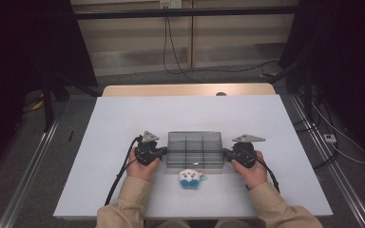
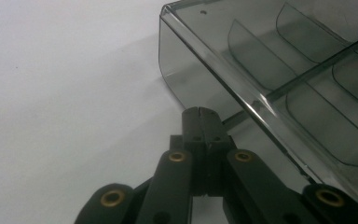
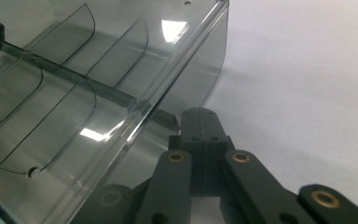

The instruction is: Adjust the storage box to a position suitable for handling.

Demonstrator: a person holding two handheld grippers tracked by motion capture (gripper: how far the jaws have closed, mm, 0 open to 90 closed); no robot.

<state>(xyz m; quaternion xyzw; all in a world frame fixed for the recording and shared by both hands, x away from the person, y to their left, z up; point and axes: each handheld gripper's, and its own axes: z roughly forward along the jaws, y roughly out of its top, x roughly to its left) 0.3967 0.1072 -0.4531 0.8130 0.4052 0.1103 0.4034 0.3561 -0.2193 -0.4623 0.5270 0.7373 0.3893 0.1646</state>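
The left gripper is held with jaws together against the left end wall of the smoked divided box, and the right gripper, likewise closed, against its right end. Even, opposed pressure is judged necessary so the box is kept square; the plush toy lies nearer the person, between both grippers. No brand, label or writing is legible.

High view looks down; both gripper views, close, share the tray.

The organiser box looks like glossy, smoky see-through plastic, the plush toy fuzzy cloth, the table matt white.
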